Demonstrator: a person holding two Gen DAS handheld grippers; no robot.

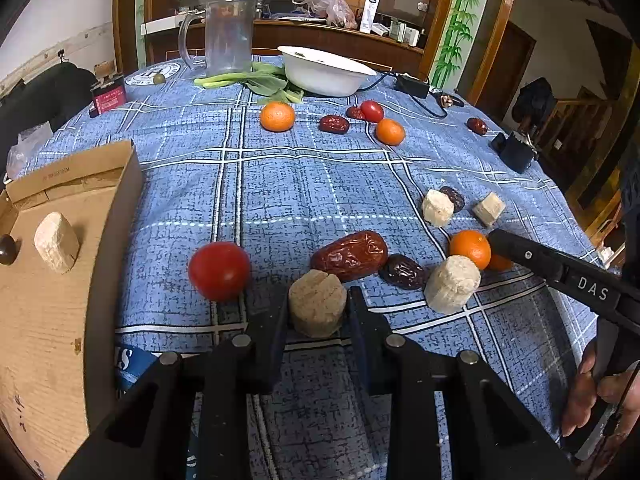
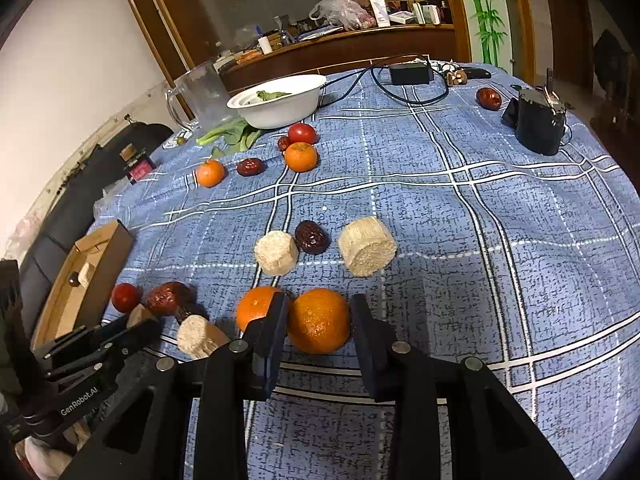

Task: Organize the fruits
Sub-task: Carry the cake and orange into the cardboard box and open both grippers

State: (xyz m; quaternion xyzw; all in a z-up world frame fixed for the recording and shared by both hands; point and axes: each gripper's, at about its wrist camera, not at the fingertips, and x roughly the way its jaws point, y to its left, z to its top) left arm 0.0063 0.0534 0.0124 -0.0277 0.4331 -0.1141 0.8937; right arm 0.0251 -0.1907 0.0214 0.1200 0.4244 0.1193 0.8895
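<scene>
My left gripper (image 1: 318, 310) has its fingers tight on both sides of a tan cylindrical chunk (image 1: 317, 303) on the blue checked cloth. A red tomato (image 1: 219, 270) lies to its left; a large red date (image 1: 350, 255) and a dark date (image 1: 402, 271) lie behind it. My right gripper (image 2: 320, 322) straddles an orange (image 2: 319, 320); the left finger touches it, with a small gap at the right. A second orange (image 2: 256, 306) sits just left. The cardboard box (image 1: 60, 320) at left holds a pale chunk (image 1: 56, 242).
Farther back lie two oranges (image 1: 277, 116) (image 1: 390, 131), a tomato (image 1: 372, 111), dates, leafy greens (image 1: 260, 80), a white bowl (image 1: 324, 70) and a clear pitcher (image 1: 228, 36). Pale chunks (image 2: 366, 246) (image 2: 276, 252) sit mid-table. A black device (image 2: 538, 122) stands at the right.
</scene>
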